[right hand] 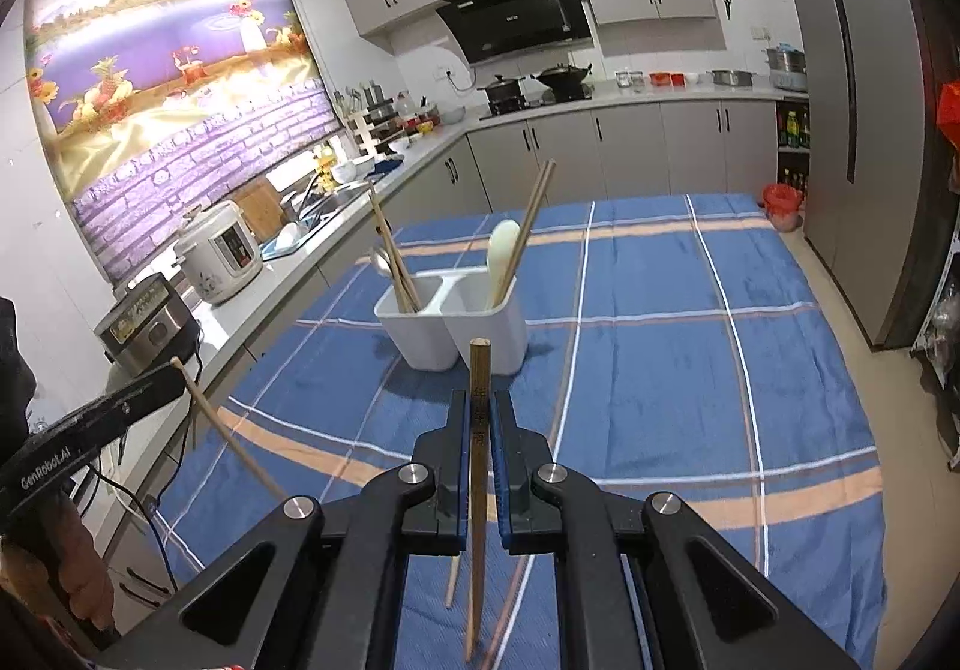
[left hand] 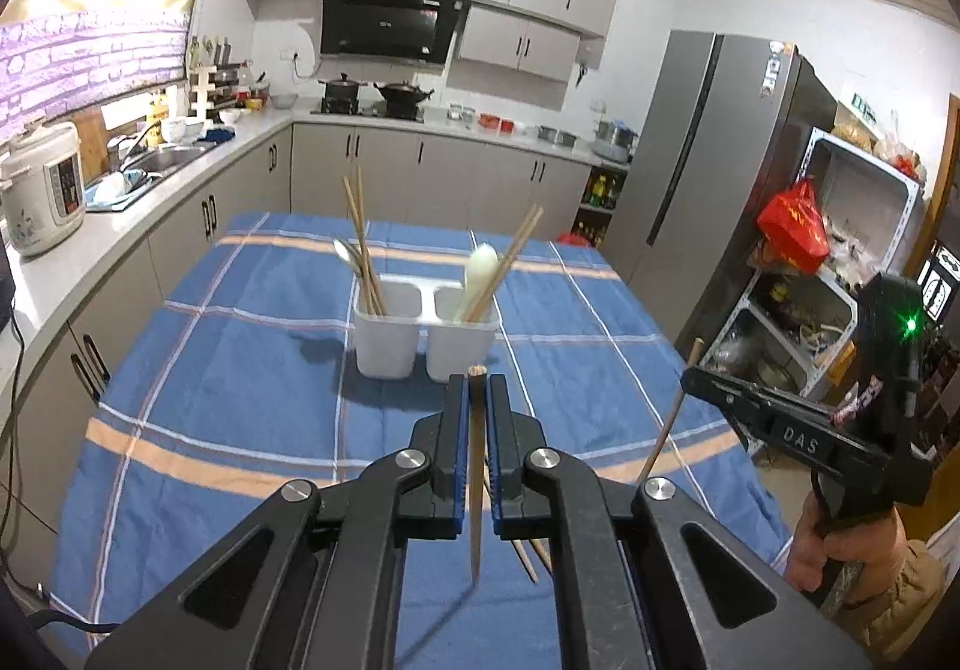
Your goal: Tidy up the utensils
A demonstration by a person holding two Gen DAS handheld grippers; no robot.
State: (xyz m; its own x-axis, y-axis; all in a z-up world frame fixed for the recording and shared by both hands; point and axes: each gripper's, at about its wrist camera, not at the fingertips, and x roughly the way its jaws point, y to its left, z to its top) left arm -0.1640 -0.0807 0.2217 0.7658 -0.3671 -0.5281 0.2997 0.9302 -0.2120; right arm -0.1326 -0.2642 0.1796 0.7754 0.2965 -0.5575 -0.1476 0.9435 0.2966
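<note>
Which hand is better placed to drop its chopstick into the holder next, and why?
Neither clearly. The left gripper and right gripper each clamp a chopstick, and the white holder sits centred just beyond both. Slight edge: left.

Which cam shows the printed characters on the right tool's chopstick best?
Right wrist view: the chopstick stands clamped between the right tool's pads, its printed face toward the lens. Left wrist view shows that chopstick only side-on at the frame's right, markings unreadable.

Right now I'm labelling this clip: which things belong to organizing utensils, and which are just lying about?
Job:
left gripper and its chopstick
right gripper and its chopstick
white holder

Lying about:
rice cooker
fridge
</note>
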